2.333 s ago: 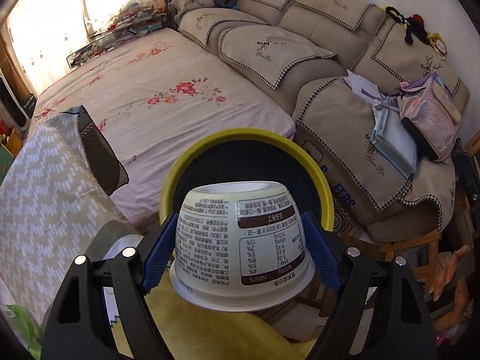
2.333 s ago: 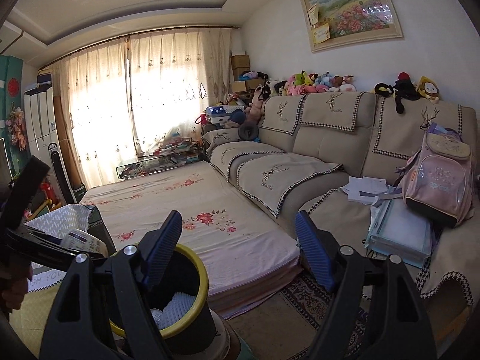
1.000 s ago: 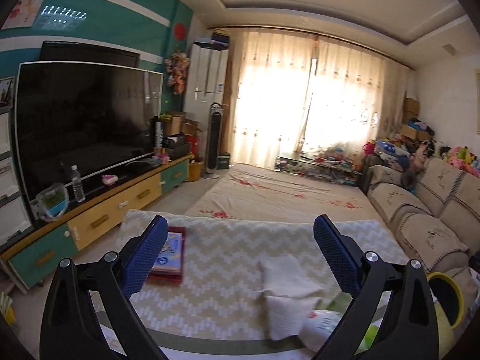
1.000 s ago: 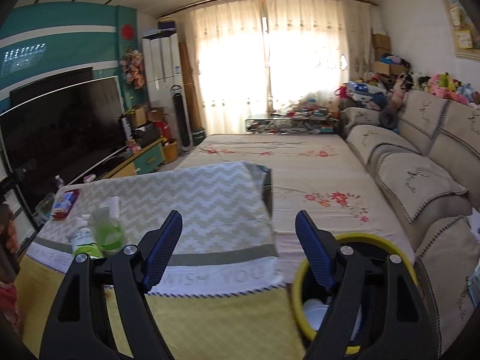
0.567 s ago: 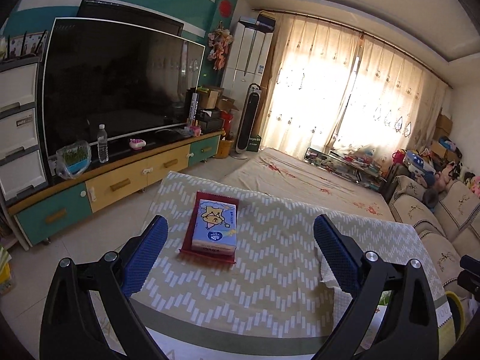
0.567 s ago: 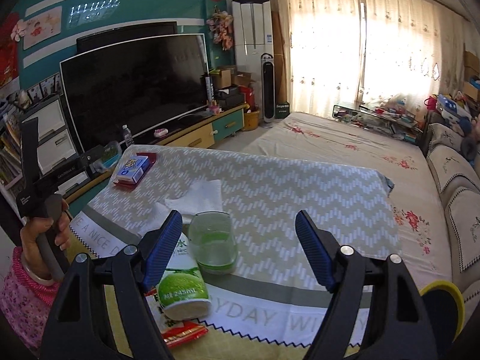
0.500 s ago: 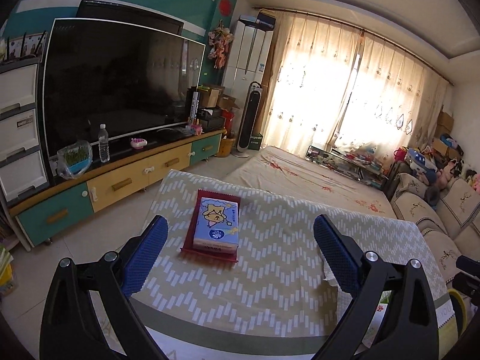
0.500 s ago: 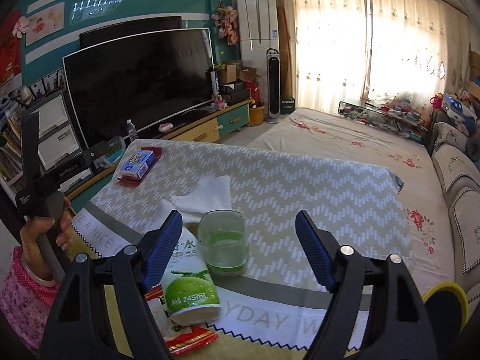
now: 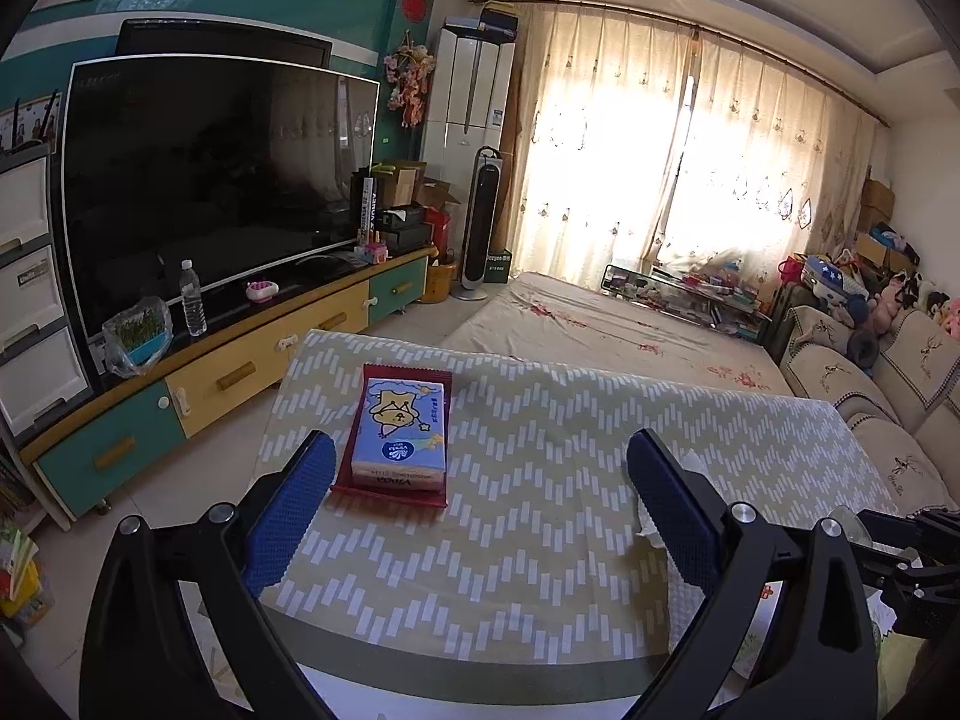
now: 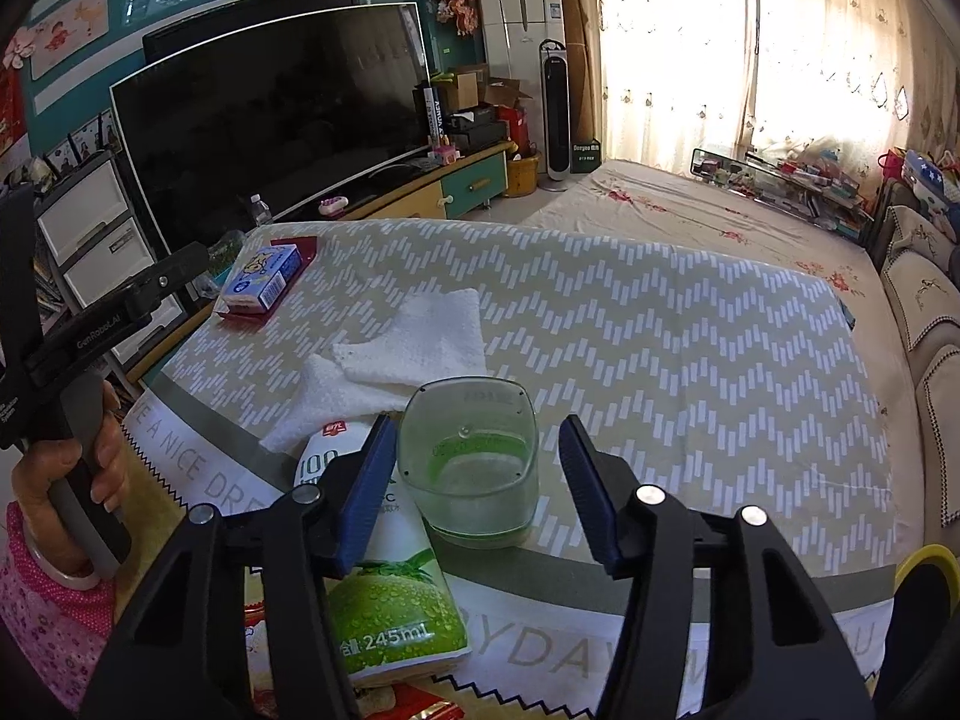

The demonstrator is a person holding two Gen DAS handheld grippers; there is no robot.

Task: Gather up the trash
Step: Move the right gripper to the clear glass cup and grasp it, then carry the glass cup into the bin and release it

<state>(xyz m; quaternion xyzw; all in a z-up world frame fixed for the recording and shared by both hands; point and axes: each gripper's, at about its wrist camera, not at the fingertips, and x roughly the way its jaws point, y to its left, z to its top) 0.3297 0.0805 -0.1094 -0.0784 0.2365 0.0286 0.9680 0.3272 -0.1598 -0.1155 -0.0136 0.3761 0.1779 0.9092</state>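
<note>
Two blue-padded black grippers over a table spread with a beige-and-white zigzag cloth (image 10: 660, 324). The right gripper (image 10: 480, 480) points down at a clear, square-sided plastic cup with a green film at its bottom (image 10: 471, 462), standing upright near the table's front edge. Its jaws are closing right now, with the cup between them; the left pad sits just beside the cup's wall, the right pad stands a little apart, so neither is pressing on it. Just left of the cup lies a white-and-green juice carton printed with a lime (image 10: 384, 588), on its side, partly under the left finger. A red wrapper (image 10: 414, 705) peeks out beneath the carton at the bottom edge. Behind the cup, two crumpled white paper tissues (image 10: 414, 336) lie overlapping on the cloth.

Over on the far left corner, a blue tissue pack with a cartoon print (image 9: 401, 429) rests on a flat red tray (image 9: 351, 480). The left gripper (image 9: 480, 492) hangs above the cloth, jaws wide apart, nothing between them, the pack just beyond its left finger. A hand (image 10: 66, 498) in a pink patterned sleeve grips its handle. The yellow rim of a dark bin (image 10: 924, 558) shows at the lower right, beside the table.
</note>
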